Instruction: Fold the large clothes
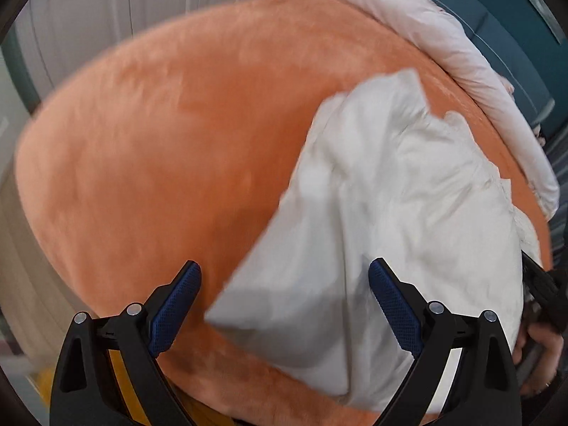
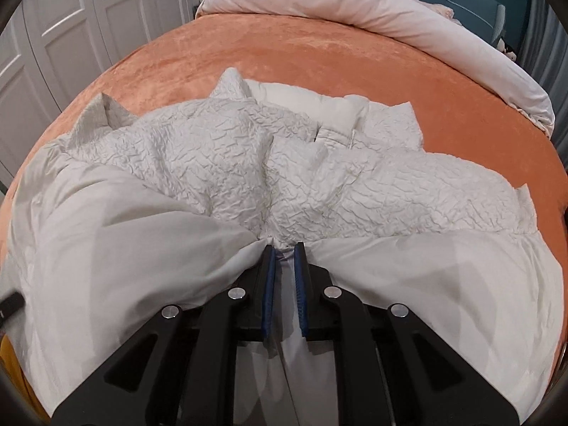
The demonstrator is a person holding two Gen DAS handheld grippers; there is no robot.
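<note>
A large white garment, crinkled on one side and smooth on the other, lies bunched on an orange bed cover. My right gripper is shut on a gathered fold of the garment at its near edge. In the left wrist view the garment lies to the right on the orange cover. My left gripper is open and empty, with its right finger over the garment's near corner. The hand holding the right gripper shows at the far right edge.
A rolled pale pink duvet lies along the far edge of the bed, also in the left wrist view. White wardrobe doors stand at the left. A teal wall is behind the bed.
</note>
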